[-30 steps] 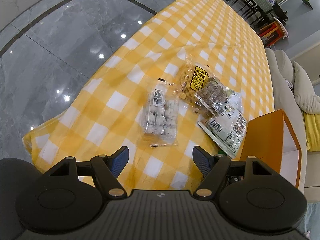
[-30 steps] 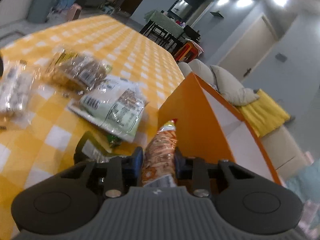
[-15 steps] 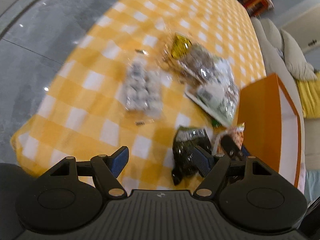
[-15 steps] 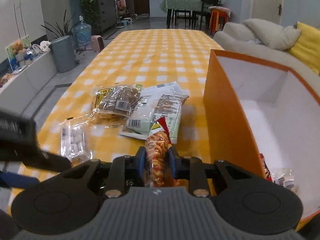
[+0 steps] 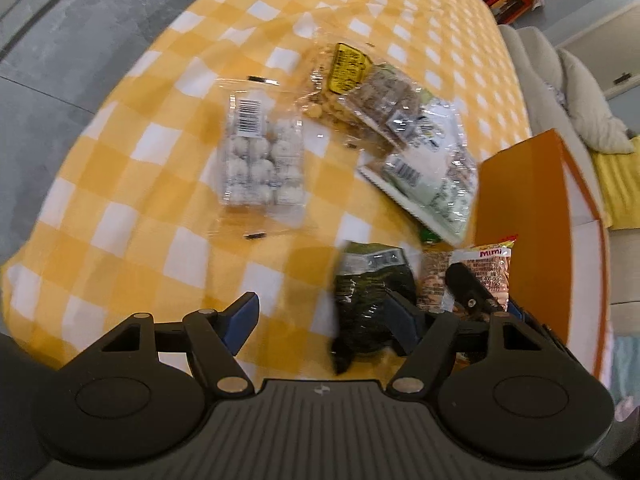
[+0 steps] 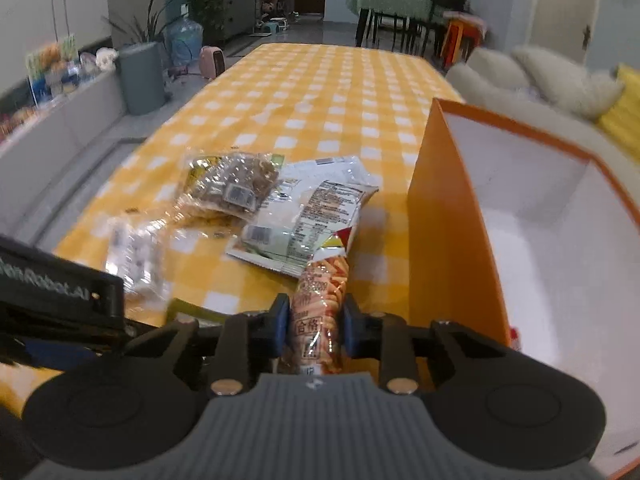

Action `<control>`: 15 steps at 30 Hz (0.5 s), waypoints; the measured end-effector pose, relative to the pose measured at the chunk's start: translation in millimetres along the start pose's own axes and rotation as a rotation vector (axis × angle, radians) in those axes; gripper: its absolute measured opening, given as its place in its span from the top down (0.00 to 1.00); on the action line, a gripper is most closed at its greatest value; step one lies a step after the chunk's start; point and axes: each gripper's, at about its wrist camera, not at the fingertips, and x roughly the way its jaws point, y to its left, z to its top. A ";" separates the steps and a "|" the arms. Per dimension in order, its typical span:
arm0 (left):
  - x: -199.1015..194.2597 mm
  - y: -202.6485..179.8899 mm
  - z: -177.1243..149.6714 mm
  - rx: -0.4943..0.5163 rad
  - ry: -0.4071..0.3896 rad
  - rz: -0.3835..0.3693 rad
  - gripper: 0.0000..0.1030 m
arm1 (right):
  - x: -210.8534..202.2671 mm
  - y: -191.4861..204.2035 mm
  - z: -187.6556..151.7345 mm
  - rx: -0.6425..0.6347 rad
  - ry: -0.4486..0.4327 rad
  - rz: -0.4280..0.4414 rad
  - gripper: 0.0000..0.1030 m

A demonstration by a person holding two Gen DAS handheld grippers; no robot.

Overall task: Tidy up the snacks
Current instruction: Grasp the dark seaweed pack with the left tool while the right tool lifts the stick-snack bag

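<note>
The step in hand looks like the carrying of one snack to the box; the right tongs (image 6: 313,322) are closed narrow on a thin red-and-orange snack packet (image 6: 322,300), pads pressing both its sides, the packet standing up between them at the lower middle of the right wrist view; just right of it rises the near wall of the orange box (image 6: 448,240), whose white inside fills the right of the frame and seems nearly bare, with a scrap of red at its lower left corner that I cannot make out.

In the left wrist view the left tongs (image 5: 320,316) stand wide with nothing between them, over the yellow-checked table (image 5: 120,184); a dark green packet (image 5: 370,292) lies just by their right finger, at the lower middle; the held packet shows again at the lower right, beside the box.

Left on the cloth: a clear bag of pale round sweets (image 5: 260,156) at centre left; a bag with a yellow label (image 5: 340,80), a brown-filled bag (image 5: 384,100) and a pale green-and-white packet (image 5: 428,184) overlapping toward the upper right.

Next, as I judge it, the packet must clear the box's wall and hang over the white floor before the tongs part; the dark green packet lies nearest the free tongs.
</note>
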 end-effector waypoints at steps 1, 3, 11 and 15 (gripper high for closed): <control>0.6 -1.6 0.1 0.001 0.002 -0.015 0.18 | -2.7 -5.0 3.5 0.036 -0.001 0.029 0.76; 2.4 -4.8 -0.7 0.001 0.003 -0.040 0.18 | -10.9 -14.3 10.7 0.093 -0.008 0.060 0.76; 14.5 -25.9 -7.9 0.026 0.009 -0.007 0.18 | -56.6 -46.2 44.7 0.170 -0.092 0.167 0.76; 22.9 -39.1 -12.9 0.043 -0.003 0.062 0.18 | -65.7 -53.8 53.8 0.128 -0.083 0.191 0.76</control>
